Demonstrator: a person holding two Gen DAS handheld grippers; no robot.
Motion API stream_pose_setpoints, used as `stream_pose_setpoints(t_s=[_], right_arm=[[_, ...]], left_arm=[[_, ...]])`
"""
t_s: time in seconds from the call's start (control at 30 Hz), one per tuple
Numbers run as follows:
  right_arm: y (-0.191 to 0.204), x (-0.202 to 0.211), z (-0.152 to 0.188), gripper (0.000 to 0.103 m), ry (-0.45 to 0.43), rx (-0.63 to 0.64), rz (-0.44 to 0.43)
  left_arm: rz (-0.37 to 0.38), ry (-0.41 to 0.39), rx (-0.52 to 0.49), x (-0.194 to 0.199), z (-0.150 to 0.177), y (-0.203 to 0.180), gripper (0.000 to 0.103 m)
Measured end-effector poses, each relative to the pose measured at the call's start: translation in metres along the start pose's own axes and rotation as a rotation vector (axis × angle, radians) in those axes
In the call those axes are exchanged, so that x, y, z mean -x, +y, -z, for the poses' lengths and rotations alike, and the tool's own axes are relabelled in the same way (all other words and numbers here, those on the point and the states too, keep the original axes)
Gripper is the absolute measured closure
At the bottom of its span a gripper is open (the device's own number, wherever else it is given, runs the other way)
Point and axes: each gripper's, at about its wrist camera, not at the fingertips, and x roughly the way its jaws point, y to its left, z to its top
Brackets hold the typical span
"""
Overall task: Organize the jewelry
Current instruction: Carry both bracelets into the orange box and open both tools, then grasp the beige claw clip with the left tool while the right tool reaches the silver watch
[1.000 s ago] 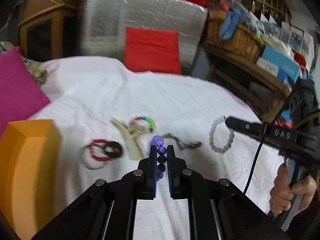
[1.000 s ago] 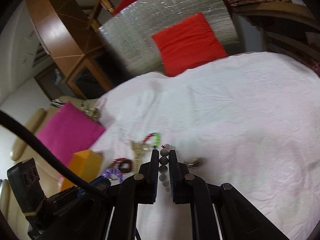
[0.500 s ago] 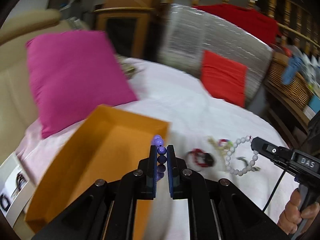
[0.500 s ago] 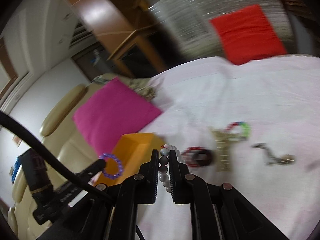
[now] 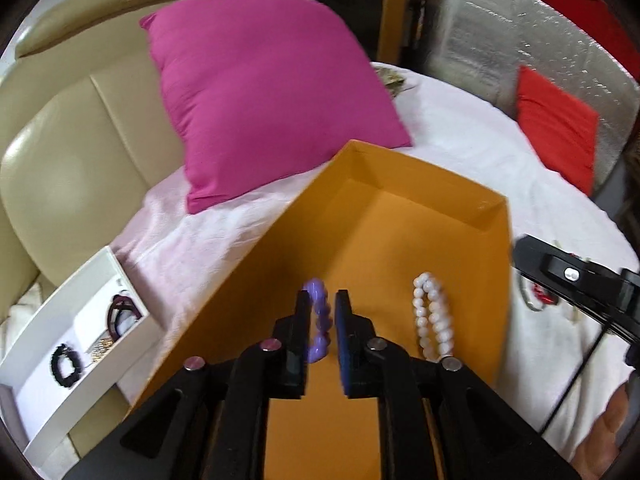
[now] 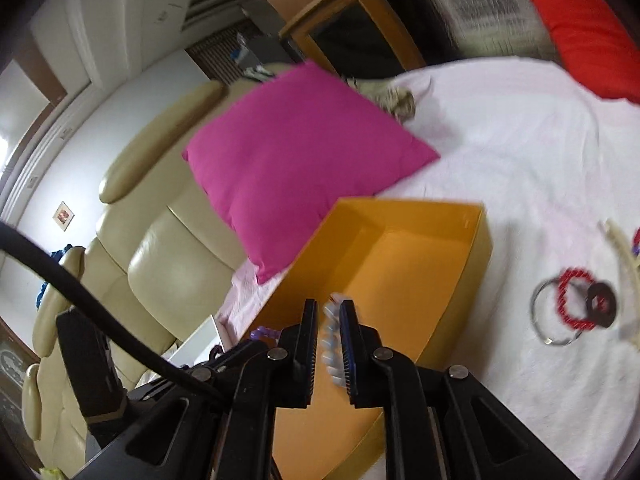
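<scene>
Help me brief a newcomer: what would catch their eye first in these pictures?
The open orange cardboard box fills the middle, with the big magenta cushion propped behind it. Over the box, the left gripper has a purple bead bracelet between its fingers, and a white bead bracelet hangs beside it.

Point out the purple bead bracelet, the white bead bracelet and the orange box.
purple bead bracelet [image 5: 319, 322], left wrist view, beads between the gripper fingers.
white bead bracelet [image 5: 434, 322], left wrist view, middle of the bead loop.
orange box [image 6: 478, 236], right wrist view, far right wall.
</scene>
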Motion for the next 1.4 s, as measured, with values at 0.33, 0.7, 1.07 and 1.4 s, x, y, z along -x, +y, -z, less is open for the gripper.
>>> stream_pose_setpoints(t_s=[0.33, 0.7, 1.07, 1.4], right_arm=[[-0.07, 0.096, -0.009, 0.056, -0.183, -0.119, 0.14], [-0.193, 0.222, 0.01, 0.056, -0.26, -0.344, 0.306], [-0.238, 0.22, 0.019, 0.056, -0.163, -0.443, 0.279], [-0.269, 0.234, 0.026, 0.056, -0.162, -0.525, 0.317]], left_arm=[[0.001, -0.139, -0.087, 0.022, -0.001, -0.058, 0.056], [0.097, -0.121, -0.292, 0.022, 0.019, -0.171, 0.053], [0.071, -0.042, -0.357, -0.003, 0.034, -0.213, 0.053], [0.213, -0.038, -0.369, -0.006, 0.037, -0.242, 0.05]])
